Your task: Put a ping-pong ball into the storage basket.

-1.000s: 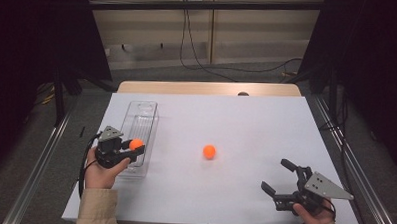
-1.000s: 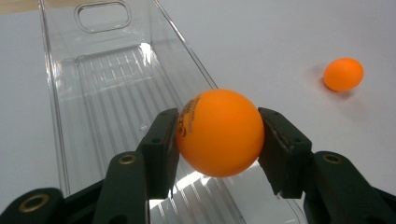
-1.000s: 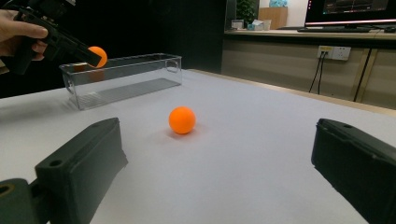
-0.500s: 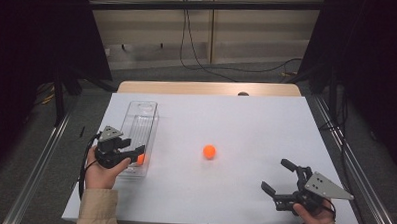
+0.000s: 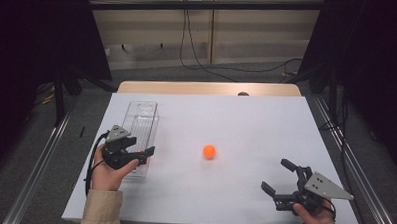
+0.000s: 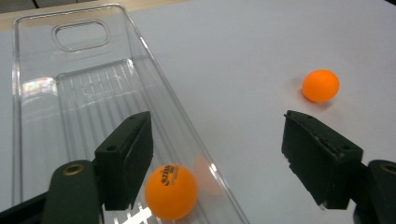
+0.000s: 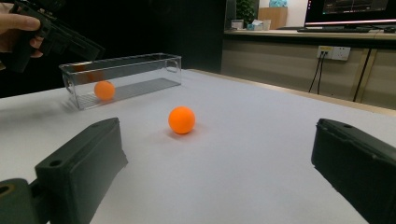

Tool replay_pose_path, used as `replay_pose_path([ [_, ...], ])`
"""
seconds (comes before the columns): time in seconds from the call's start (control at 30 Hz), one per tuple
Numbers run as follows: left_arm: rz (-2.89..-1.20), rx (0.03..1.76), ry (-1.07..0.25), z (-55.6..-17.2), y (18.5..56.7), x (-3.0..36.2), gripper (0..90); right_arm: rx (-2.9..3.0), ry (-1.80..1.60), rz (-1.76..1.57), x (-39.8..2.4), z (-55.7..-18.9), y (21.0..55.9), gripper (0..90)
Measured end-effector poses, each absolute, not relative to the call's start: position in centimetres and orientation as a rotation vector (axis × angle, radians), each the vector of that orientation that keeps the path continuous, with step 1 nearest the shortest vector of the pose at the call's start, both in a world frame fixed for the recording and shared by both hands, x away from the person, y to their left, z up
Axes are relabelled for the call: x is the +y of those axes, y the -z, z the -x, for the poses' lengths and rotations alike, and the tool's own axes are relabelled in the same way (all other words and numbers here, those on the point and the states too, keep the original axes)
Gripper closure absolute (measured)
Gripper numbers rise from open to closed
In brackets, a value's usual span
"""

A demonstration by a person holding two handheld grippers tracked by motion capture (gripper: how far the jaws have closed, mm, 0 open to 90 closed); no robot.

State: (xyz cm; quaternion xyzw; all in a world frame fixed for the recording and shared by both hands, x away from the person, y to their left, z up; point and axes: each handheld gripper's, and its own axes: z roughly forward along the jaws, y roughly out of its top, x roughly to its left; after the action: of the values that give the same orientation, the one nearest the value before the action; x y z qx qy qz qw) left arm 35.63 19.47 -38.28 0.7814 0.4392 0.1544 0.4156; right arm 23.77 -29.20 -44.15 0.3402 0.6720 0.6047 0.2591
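Observation:
My left gripper hangs over the near end of a clear plastic box. Its jaws have just been opening and nothing is between them now. In the left gripper view, an orange ball lies on the floor of the box, below the open left gripper and close to its left jaw. A second orange ball rests on the white table mid-way between my hands. My right gripper stands open near the front right edge, pointing at that ball from a distance.
The white table top stretches wide around the loose ball. The box runs lengthwise away from me at the left. Cables hang down the wall behind the table, and metal rails flank both sides.
The left gripper's jaws spread apart and the orange ball they held dropped out of them into the box. The right gripper and the loose ball stayed put.

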Motion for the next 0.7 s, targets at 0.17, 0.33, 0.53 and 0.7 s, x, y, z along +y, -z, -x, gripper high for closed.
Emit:
replay_pose_path([
  [0.17,-1.973,1.079,-0.376,-35.5,38.3,18.7,22.4,1.822,-1.637,-0.922,-29.2,-23.8,44.2,1.6],
  [0.33,-1.987,1.059,-0.367,-35.5,38.4,18.2,20.2,1.822,-1.637,-0.922,-29.2,-23.8,44.2,1.6],
  [0.53,-1.999,1.04,-0.356,-35.5,38.5,17.3,17.9,1.823,-1.636,-0.923,-29.2,-23.8,44.2,1.6],
  [0.7,-2.008,1.033,-0.339,-35.4,38.6,16.8,16.5,1.823,-1.636,-0.924,-29.2,-23.8,44.2,1.6],
])
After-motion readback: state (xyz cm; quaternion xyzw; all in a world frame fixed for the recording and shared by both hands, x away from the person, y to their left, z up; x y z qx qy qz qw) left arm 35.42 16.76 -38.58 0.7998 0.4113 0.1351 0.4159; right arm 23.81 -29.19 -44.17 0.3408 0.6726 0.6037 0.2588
